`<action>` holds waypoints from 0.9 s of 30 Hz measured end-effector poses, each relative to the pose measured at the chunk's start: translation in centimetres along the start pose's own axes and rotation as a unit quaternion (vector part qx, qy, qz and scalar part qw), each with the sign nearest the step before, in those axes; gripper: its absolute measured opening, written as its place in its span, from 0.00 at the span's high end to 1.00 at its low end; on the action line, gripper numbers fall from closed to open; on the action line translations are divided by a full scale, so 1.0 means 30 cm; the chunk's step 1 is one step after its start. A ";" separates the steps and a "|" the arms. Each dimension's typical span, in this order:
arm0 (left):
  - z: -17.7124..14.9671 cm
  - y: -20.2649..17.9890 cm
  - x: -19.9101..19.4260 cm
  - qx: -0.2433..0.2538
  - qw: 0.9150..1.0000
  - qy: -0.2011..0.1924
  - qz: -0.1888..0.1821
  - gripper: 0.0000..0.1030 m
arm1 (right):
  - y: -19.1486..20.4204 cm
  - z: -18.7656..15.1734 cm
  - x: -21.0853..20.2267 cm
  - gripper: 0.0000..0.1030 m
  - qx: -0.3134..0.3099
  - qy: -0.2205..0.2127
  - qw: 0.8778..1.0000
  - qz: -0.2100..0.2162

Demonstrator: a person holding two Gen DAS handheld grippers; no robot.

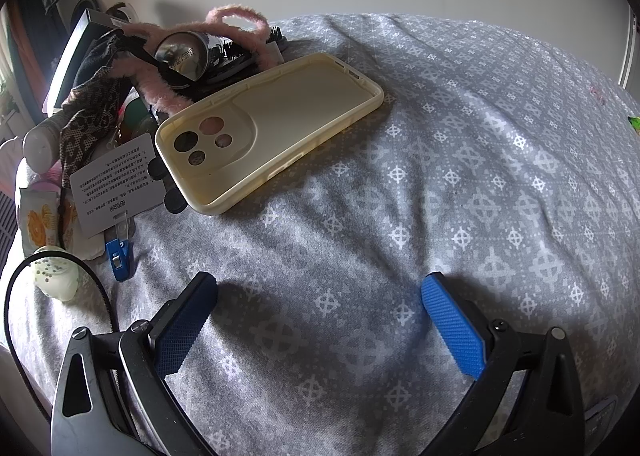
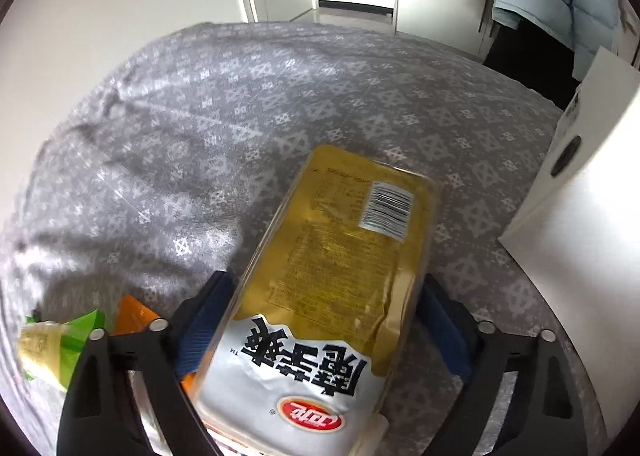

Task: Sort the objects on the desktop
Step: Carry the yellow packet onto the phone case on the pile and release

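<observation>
Snack packet (image 2: pixel 332 280), yellow and silver, lay lengthwise between the right gripper's (image 2: pixel 320 320) fingers, clasped at both sides above the grey patterned worktop cloth (image 2: pixel 192 143). Left gripper (image 1: pixel 320 320) hung empty, fingers spread wide, near a cream phone case (image 1: pixel 276 127).
</observation>
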State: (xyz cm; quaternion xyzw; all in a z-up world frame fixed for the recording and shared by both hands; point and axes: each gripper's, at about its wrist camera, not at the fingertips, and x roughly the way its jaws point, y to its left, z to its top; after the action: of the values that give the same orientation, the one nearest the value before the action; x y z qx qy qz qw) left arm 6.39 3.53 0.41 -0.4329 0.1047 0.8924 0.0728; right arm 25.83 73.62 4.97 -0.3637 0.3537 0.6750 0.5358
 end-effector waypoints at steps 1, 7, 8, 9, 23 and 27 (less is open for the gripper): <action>0.000 0.000 0.000 0.000 1.000 0.000 0.000 0.00 | -0.008 -0.007 -0.009 0.21 0.001 0.000 1.000 0.004; -0.001 -0.001 -0.005 0.000 1.000 0.000 0.001 0.00 | -0.071 -0.059 -0.119 0.24 -0.011 -0.020 0.998 0.055; -0.002 -0.002 -0.006 0.000 1.000 0.000 0.001 0.00 | -0.077 -0.070 -0.145 0.24 -0.015 -0.026 0.997 0.068; -0.002 -0.002 -0.006 0.000 1.000 0.000 0.001 0.00 | -0.083 -0.085 -0.179 0.24 -0.021 -0.032 0.996 0.080; -0.005 -0.013 -0.018 0.005 1.000 -0.004 0.016 0.00 | 0.379 -0.436 -0.877 0.24 -0.277 -0.114 0.915 0.269; -0.011 -0.012 -0.020 -0.001 1.000 -0.001 0.009 0.00 | 0.600 -0.630 -1.123 0.24 -0.344 -0.122 0.866 0.343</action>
State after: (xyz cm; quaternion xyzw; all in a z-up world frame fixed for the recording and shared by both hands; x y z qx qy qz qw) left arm 7.09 3.77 0.64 -0.4312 0.1073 0.8935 0.0645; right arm 15.72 38.36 26.70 -0.2956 0.1333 0.9339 0.1504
